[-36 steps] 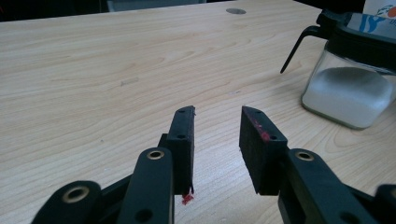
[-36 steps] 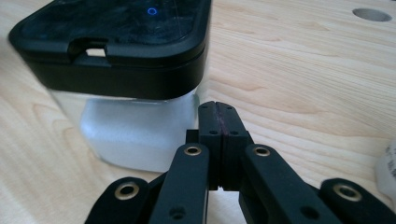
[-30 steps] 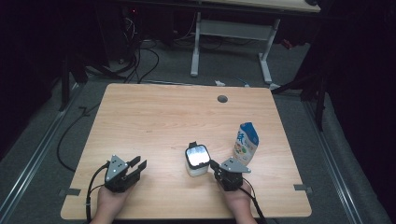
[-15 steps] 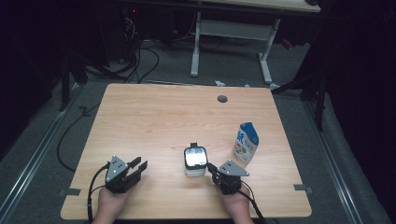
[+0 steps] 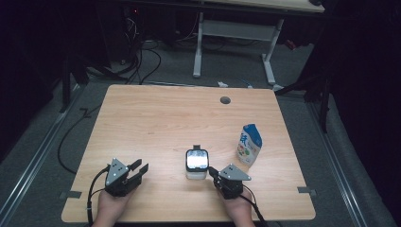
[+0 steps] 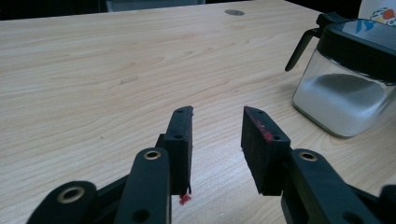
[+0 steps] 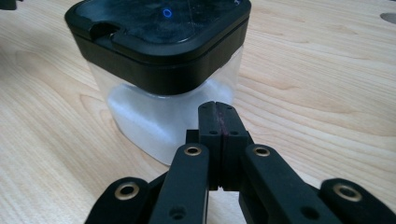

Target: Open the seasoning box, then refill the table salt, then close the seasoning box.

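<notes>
Clear jar (image 5: 196,165) (black lid, white powder inside) faces the clenched right gripper (image 5: 211,171); left gripper (image 5: 141,169) parted, just widening.

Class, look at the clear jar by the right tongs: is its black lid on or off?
On. The black lid sits flat and flush over the clear jar, covering the whole rim.

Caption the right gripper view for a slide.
Right hand-held gripper, jaws shut with nothing between them, pointing at a clear black-lidded jar of white powder on the wooden table.
</notes>
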